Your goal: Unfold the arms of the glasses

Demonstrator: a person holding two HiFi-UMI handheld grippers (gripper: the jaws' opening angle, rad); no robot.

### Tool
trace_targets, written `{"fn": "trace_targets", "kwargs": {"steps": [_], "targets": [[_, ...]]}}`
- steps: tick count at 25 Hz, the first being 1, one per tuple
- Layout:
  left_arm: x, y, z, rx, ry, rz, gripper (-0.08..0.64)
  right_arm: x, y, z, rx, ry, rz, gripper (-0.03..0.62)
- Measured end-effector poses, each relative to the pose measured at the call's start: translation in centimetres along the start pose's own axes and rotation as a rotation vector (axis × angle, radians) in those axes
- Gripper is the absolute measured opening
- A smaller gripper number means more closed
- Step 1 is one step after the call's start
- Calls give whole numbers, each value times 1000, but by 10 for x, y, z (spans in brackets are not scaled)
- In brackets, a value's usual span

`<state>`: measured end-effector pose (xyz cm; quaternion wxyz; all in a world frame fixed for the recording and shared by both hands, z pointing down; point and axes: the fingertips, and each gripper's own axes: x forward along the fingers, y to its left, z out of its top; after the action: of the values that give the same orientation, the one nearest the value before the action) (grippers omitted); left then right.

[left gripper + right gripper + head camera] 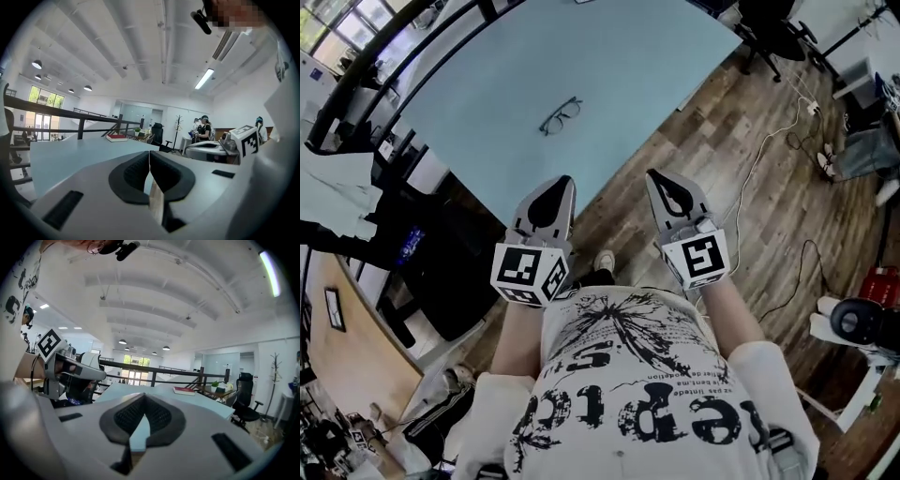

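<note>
**Trainee:** Where is the workpiece relative to the tools?

**Instructor:** The dark, thin-framed glasses (560,115) lie flat on the smooth pale-blue table (675,56). They are ahead of both tips and well apart from them, nearer the line of the left gripper (563,184) than that of the right gripper (659,180). At this range it cannot be made out whether the arms are folded.

**Trainee:** What state are the jaws in?

**Instructor:** Both pairs are closed, pad against pad at the tips, with nothing between them. Neither tool carries anything.

**Trainee:** Why are they held side by side?

**Instructor:** In my judgement this is an approach posture. The two tools run parallel and close to level, aimed over the table's near edge. From there, one can steady the frame while the other works an arm. The jaws must open before any contact is made.

**Trainee:** What about materials?

**Instructor:** Each tool has a grey moulded plastic shell tapering to a point, lined with black ribbed pads for friction. A white cube with square black markers (530,272) sits at the rear of the left tool. The thin frame is likely light and may slide on the slick tabletop. Below the tools is a brown wood-plank floor (722,187).
</note>
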<state>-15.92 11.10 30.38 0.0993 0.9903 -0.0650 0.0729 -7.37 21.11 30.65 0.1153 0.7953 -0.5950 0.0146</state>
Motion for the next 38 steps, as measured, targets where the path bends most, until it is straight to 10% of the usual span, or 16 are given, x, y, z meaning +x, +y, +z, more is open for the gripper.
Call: {"fn": "trace_targets", "kwargs": {"steps": [17,28,38], "targets": [[107,116,13,43,-27,303,18,212,-57,-8,65,-17,361,10],[188,173,29,83,-56,589,20,336,-93,-25,-54,79,725,11],[203,203,-17,-36,11,762,18,382,-73,-101,-263,316,996,11]]}}
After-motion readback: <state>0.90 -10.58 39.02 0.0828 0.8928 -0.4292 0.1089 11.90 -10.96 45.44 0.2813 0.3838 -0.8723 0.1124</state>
